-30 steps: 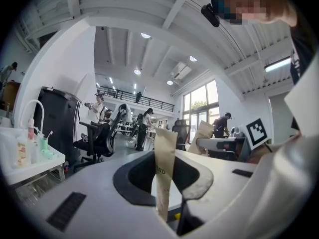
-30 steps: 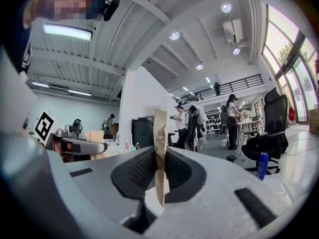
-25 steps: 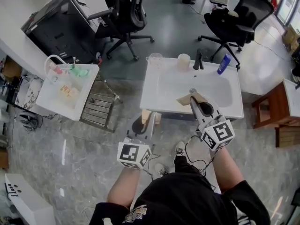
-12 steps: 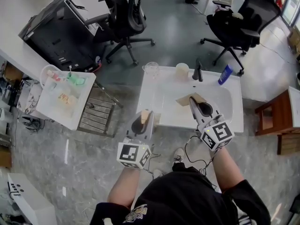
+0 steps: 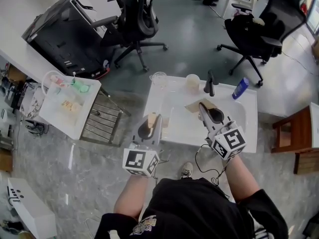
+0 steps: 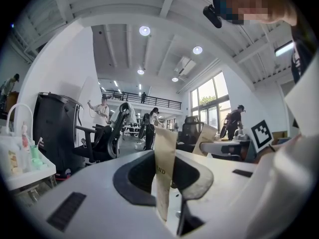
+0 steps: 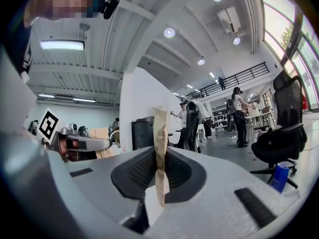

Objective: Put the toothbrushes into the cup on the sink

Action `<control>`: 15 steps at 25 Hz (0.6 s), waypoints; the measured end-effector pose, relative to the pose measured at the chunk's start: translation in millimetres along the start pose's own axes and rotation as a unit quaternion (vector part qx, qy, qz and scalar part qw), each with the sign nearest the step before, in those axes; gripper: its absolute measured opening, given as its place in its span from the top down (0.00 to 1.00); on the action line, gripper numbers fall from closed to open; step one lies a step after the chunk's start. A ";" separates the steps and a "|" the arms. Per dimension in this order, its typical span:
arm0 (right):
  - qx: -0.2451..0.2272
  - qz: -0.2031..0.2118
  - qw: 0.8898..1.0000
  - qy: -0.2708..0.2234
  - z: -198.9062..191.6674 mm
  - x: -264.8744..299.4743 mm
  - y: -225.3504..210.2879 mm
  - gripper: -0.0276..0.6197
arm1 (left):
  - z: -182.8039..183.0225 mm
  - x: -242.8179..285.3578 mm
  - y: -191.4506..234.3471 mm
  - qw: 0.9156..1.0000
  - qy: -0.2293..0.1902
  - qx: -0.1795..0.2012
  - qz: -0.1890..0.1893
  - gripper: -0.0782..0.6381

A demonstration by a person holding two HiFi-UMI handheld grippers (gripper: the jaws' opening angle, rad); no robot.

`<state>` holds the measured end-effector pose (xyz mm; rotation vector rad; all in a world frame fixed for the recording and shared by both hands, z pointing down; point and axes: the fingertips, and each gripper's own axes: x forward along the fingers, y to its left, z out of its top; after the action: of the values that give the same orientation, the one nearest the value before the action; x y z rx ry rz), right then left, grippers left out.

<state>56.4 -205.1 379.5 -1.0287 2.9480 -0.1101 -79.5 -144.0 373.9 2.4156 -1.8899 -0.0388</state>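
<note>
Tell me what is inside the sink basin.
Only bare white basin shows; the right gripper and its tan paper packet hang over the middle, hiding whatever lies beneath them.

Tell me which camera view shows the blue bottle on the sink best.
The head view. There the blue bottle shows in full from above, at the far right corner of the sink. The right gripper view catches it only small and low near the right edge, with the sink itself out of sight. The left gripper view doesn't show it.
</note>
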 end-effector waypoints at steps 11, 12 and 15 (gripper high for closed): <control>0.003 0.004 1.000 0.000 -1.5 4.7 -14.9 0.90 | 5.2 23.4 3.8 1.000 -0.005 0.009 0.005 0.80; 0.004 0.001 1.000 0.000 -2.9 5.5 -15.6 0.90 | 4.9 25.0 5.8 1.000 -0.005 0.009 0.004 0.80; 0.004 -0.007 1.000 0.000 -6.2 10.2 -16.0 0.90 | 5.2 30.0 13.5 1.000 -0.008 0.010 -0.002 0.80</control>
<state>58.1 -223.5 387.0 -1.0484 2.9381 -0.1224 -85.7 -176.6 370.5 2.4387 -1.9023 -0.0388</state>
